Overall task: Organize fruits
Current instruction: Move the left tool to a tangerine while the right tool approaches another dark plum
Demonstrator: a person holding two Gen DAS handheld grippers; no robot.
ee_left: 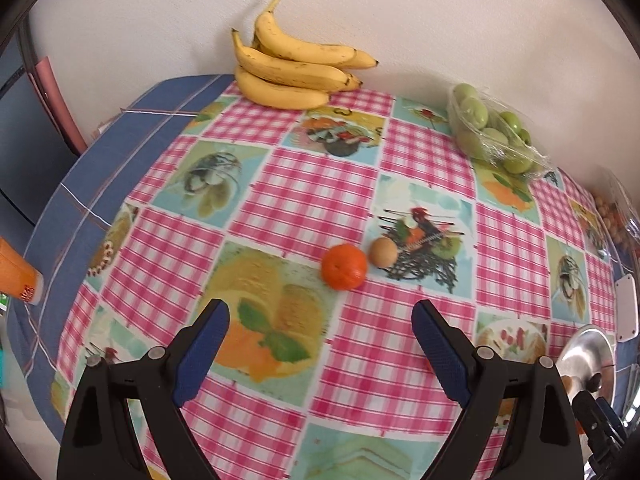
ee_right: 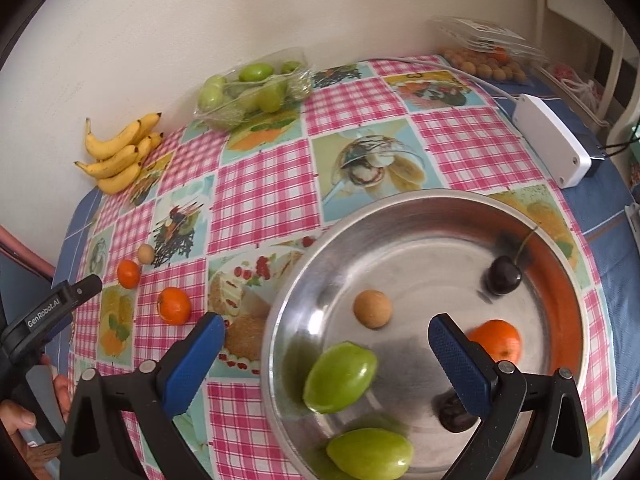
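On the checked oilcloth table [ee_left: 304, 200], mid-surface, I see a dimpled mandarin [ee_left: 344, 266] touching a small matte tan round fruit [ee_left: 383, 252]. Bananas [ee_left: 292, 68] and bagged green fruit [ee_left: 490, 128] sit along the far edge by the wall. Left gripper [ee_left: 320, 312] is spread wide, empty. Right gripper [ee_right: 326, 326] is also spread, empty, over the shiny steel bowl [ee_right: 400, 208] holding two smooth green ovals [ee_right: 340, 376], cherries [ee_right: 504, 276], an orange [ee_right: 498, 338].

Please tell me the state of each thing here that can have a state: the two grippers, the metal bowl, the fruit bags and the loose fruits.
left gripper: open, empty
right gripper: open, empty, over the bowl
metal bowl: upright, partly filled with fruit
bag of green fruits: lying on the table, still filled
loose orange: on the tablecloth, outside the bowl
bananas: bunched, by the wall
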